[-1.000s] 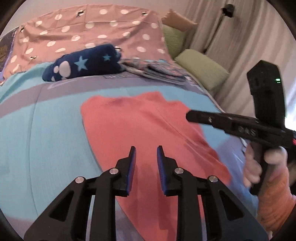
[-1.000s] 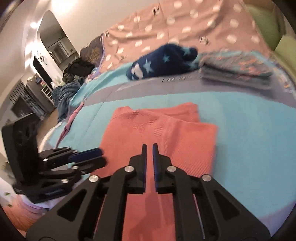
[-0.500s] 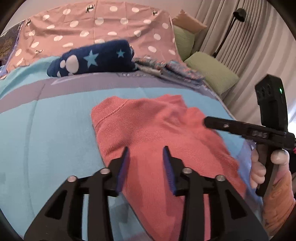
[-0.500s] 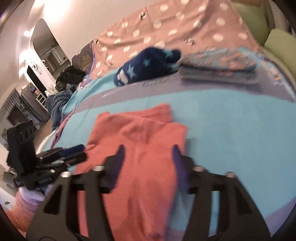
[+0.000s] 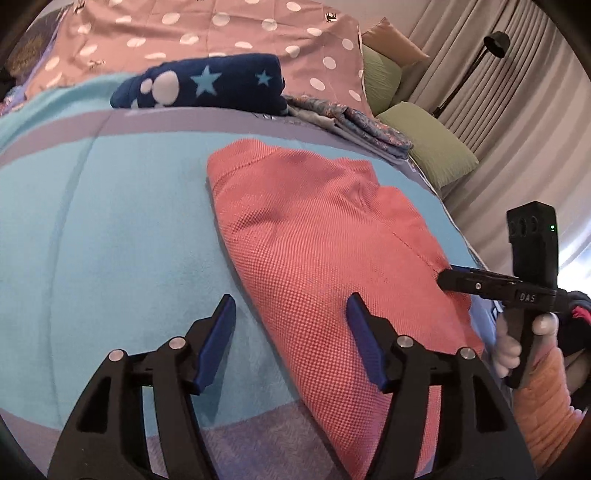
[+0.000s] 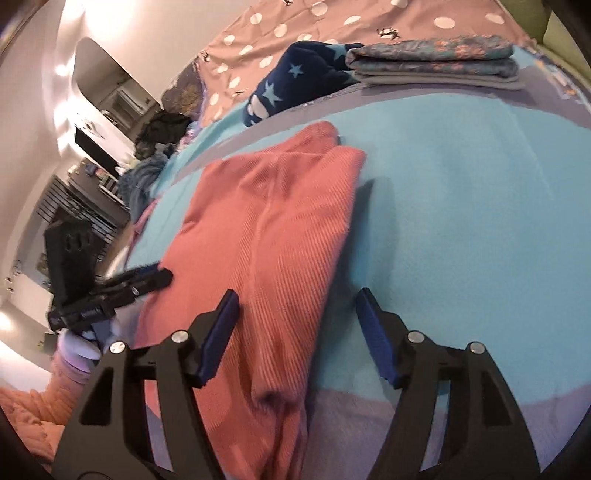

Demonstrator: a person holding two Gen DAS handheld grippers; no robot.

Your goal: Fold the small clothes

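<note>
**Both grippers hovering wide over a coral knit top**

Left gripper (image 5: 291, 317) is hanging low with its jaws spread wide, one blue pad over the turquoise blanket (image 5: 110, 221) and the other over the near left edge of the coral knit top (image 5: 314, 240), holding nothing. Right gripper (image 6: 297, 314) is likewise standing wide apart, straddling the garment's near right edge, gripping nothing. The coral knit top is lying partly folded lengthwise on the blanket, its neck end pointing away. Farther back, a navy star-patterned fleece (image 5: 207, 85) is sitting beside a folded floral stack (image 6: 432, 62), both resting near the pink polka-dot bedding (image 5: 221, 33). Green pillows (image 5: 428, 147) are lying at the far right by the curtains.
</note>
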